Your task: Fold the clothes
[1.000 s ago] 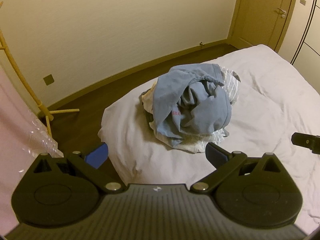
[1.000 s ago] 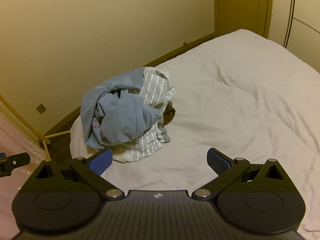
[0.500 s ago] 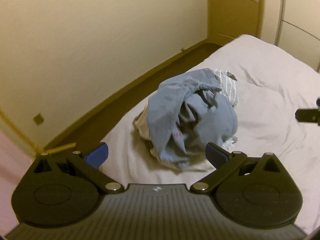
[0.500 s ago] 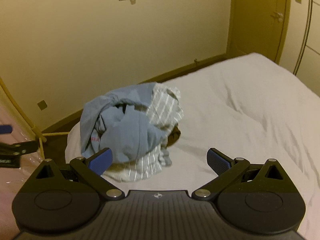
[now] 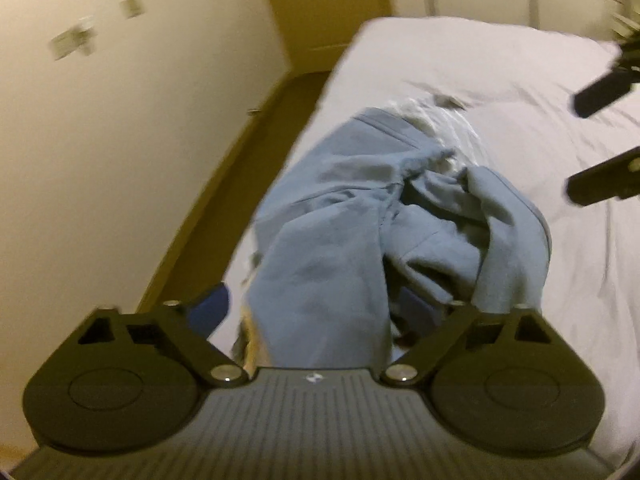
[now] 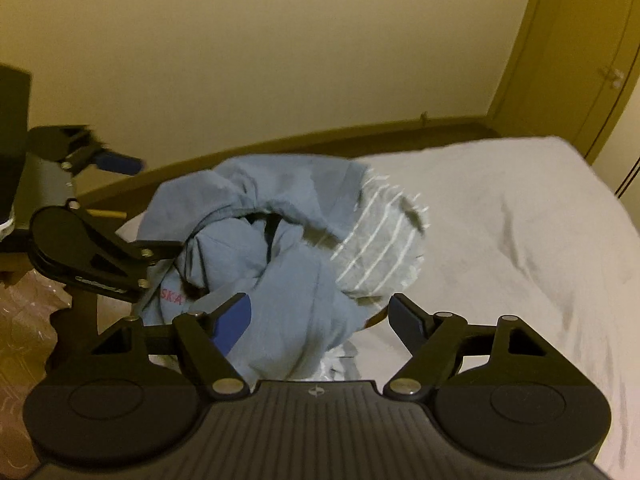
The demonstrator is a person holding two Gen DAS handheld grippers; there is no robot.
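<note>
Two matching handheld grippers. The left gripper [image 5: 332,312] has a black ribbed body, two round black discs at its sides, angled black linkage arms with silver screws, and a blue pad on one finger. The right gripper [image 6: 320,320] looks the same, with one blue pad [image 6: 232,322] and one dark pad.

A slate-blue garment [image 6: 280,280] with pink lettering at its 8 o'clock edge is seen atop a grey cloth with white stripes [image 6: 380,248]. The bed [image 6: 520,220] is covered in white. Cream walls [image 6: 280,60] are shown, and black hand-held grippers with blue pads [image 6: 232,320].
</note>
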